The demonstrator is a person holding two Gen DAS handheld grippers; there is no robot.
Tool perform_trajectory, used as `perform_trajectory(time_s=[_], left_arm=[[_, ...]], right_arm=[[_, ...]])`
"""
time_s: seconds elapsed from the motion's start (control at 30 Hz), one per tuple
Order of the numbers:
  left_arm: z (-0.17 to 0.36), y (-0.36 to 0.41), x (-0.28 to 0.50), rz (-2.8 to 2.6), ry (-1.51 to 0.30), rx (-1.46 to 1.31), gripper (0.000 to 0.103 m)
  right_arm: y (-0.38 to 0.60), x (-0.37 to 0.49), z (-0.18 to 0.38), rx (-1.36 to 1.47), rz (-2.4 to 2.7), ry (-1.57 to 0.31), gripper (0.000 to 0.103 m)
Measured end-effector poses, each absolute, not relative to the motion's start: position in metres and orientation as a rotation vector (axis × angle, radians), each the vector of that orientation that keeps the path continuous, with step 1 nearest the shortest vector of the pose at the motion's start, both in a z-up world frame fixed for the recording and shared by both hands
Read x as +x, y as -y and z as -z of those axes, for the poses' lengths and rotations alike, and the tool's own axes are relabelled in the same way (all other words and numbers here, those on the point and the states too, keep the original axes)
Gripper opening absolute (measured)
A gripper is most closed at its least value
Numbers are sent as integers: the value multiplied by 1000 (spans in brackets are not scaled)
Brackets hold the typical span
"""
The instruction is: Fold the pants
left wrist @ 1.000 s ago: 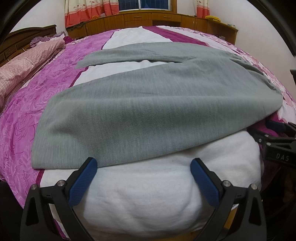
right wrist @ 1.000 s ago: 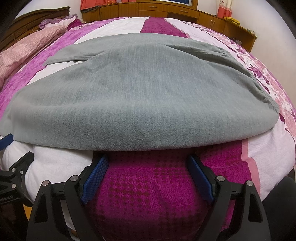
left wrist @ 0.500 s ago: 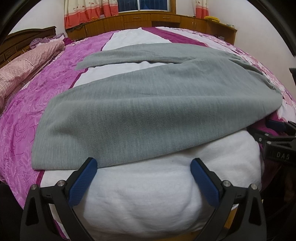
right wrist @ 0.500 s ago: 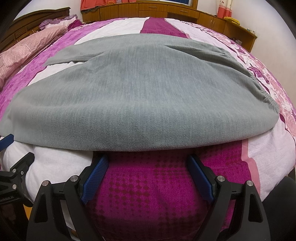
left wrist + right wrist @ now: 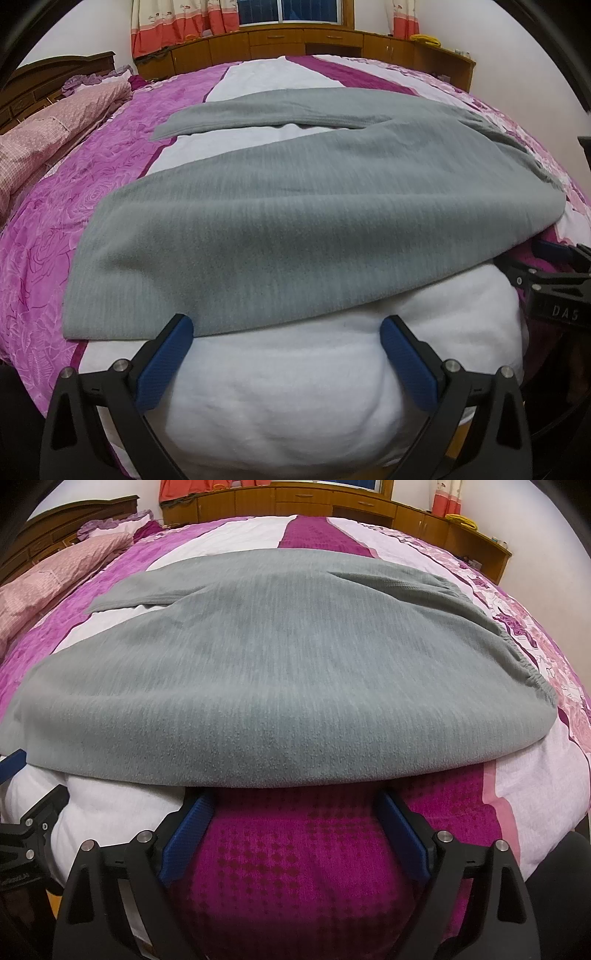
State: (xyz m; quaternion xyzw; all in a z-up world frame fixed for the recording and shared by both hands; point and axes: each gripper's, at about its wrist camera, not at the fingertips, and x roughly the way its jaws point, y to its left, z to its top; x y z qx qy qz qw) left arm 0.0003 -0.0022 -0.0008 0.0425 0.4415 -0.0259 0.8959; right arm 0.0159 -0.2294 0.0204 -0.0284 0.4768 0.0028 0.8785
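Observation:
Grey fleece pants [image 5: 295, 229] lie flat across the bed, legs pointing left, elastic waistband at the right [image 5: 532, 664]. The far leg spreads away from the near one at the left. My left gripper [image 5: 286, 328] is open and empty, its blue pads at the near edge of the near leg. My right gripper [image 5: 295, 801] is open and empty, its fingertips tucked just under the pants' near edge, close to the waist end. The right gripper also shows at the right edge of the left wrist view [image 5: 554, 280].
The bed has a pink, purple and white quilt [image 5: 48, 229]. A pink pillow [image 5: 40, 136] lies at the far left by the wooden headboard [image 5: 55, 81]. Wooden cabinets [image 5: 295, 44] and curtains line the far wall. The bed's near edge is just below the grippers.
Both grippers have edged slightly forward and tipped, so the pants look closer and larger. The pants have not moved and both grippers stay open.

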Motion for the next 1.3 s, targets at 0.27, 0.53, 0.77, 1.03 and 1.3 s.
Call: perform_trajectory(time_s=[0.27, 0.53, 0.77, 1.03, 1.3], left_arm=[[0, 0, 0, 57, -919, 78, 103], [-10, -23, -2, 125, -961, -74, 102], [-8, -118, -11, 167, -888, -751, 93], [5, -182, -14, 124, -747, -1110, 93], [16, -205, -13, 147, -778, -1222, 47]], right_arm=[[229, 16, -20, -59, -7, -994, 86], [231, 16, -21, -49, -11, -993, 86], [237, 15, -21, -24, -26, -985, 86], [237, 16, -21, -20, -25, -984, 87], [256, 15, -30, 144, -93, -973, 87]])
